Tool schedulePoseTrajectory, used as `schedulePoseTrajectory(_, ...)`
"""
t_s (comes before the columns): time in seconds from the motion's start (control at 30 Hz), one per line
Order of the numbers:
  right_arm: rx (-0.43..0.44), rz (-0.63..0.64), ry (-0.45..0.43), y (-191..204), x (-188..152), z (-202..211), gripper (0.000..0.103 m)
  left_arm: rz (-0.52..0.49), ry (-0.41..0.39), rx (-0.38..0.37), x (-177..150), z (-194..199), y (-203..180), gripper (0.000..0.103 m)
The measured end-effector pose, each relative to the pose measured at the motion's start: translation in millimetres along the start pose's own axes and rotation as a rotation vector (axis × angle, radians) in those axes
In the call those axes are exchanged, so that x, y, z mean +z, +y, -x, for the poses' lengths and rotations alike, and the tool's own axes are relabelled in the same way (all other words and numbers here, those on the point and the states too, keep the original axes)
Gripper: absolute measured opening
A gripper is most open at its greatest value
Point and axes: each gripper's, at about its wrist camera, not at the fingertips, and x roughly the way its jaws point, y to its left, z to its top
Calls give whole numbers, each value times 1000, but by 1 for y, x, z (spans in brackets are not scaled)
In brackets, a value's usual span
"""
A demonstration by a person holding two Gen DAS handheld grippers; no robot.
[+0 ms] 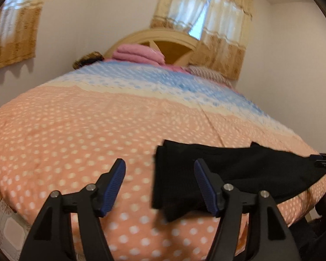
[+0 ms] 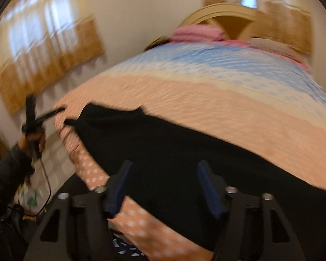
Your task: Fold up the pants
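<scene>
Both sets of my blue-padded fingers stand apart, gripping nothing: left gripper [image 1: 159, 188] above the peach polka-dot bedspread [image 1: 65, 134], right gripper [image 2: 164, 187] over the black fabric pants [image 2: 163, 143]. Those pants lie flat along the bed's near edge. Beyond them, folded pink blankets [image 1: 139, 53] rest against the cream arched headboard [image 1: 163, 35].

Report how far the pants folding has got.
Done: the black pants lie folded lengthwise along the bed's near edge. In hand: nothing; the left gripper and right gripper are open, pads clear of cloth. Left: the crosswise folds.
</scene>
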Motion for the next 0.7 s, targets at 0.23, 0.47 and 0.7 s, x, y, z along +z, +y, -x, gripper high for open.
schedulePoseTrajectory(0.23, 50, 63, 37, 40, 0, -34, 59, -3, 169, -62, 12, -47, -4, 52)
schedulePoseTrajectory(0.47, 48, 29, 52, 30, 0, -46, 59, 43, 229, -84, 12, -70, -1, 44)
schedulePoseTrajectory(0.7, 67, 14, 38, 30, 0, -50, 59, 18, 212, -99, 22, -65, -11, 8)
